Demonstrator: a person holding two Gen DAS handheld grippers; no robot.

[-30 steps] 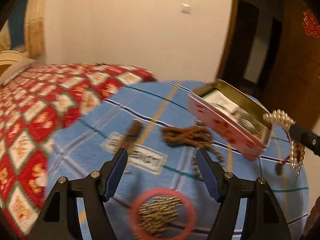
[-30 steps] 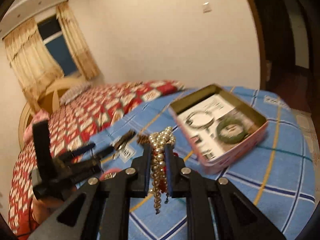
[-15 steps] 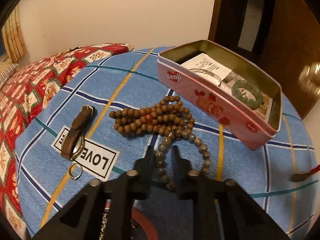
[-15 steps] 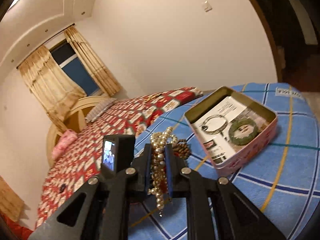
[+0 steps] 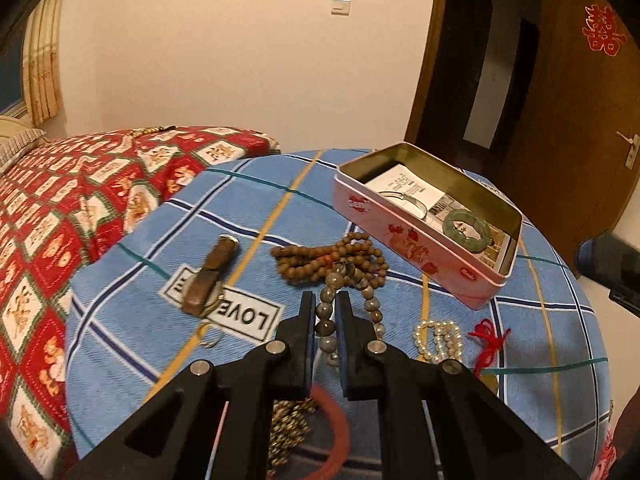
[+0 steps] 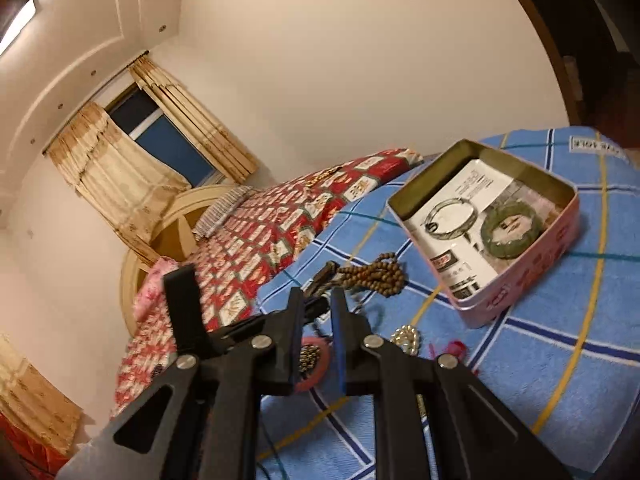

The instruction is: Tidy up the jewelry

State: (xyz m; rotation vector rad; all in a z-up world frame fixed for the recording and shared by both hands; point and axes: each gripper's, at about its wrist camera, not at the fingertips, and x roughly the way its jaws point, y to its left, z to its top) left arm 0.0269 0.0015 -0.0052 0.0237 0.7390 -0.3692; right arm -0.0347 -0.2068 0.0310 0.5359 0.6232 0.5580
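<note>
A: What sits at the centre of the frame?
B: A strand of large grey-brown beads, lying on the blue plaid cloth just in front of the open pink tin. The left gripper has just closed, and its jaws now clamp that strand.

A: And the tin itself?
B: Lid off, resting on the cloth. Inside lie a green bangle, a thin metal bangle and printed paper.

A: What else lies near the tin?
B: A heap of small brown wooden beads lies beside the tin's front wall, touching the grey strand. A pearl strand with a red tassel lies on the cloth in front of the tin. A brown leather strap lies farther from the tin, past the wooden beads, on a "LOVE" label. A red ring around gold chain is nearest the cameras.

A: The right gripper?
B: The right gripper is raised over the cloth before the tin, jaws nearly together, nothing between them.
</note>
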